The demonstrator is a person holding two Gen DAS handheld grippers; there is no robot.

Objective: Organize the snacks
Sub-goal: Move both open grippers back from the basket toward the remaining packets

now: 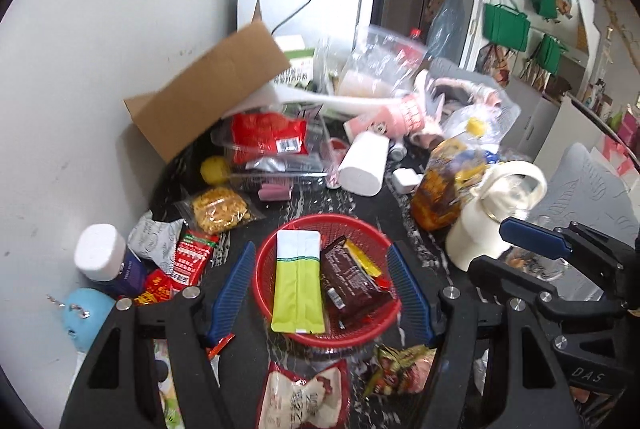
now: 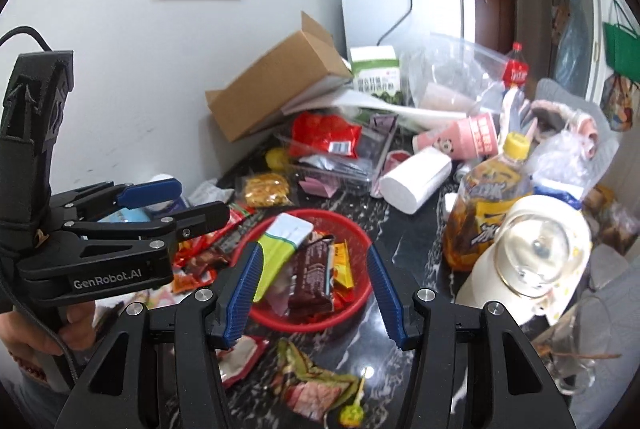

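The dark table (image 1: 304, 205) was crowded with clutter. A cardboard box (image 1: 208, 89) leaned at its far side. Nearer sat a red basket (image 1: 360, 229) holding a green-and-white packet (image 1: 298, 285) and a brown snack bar (image 1: 352, 277). Both the left gripper (image 1: 324, 293) and the right gripper (image 2: 316, 293) hung spread wide above the basket, grasping nothing.

Red mesh basket (image 1: 362, 229); lime-white pouch (image 1: 298, 289); brown wrapper (image 1: 352, 279); black marbled table (image 1: 320, 203).
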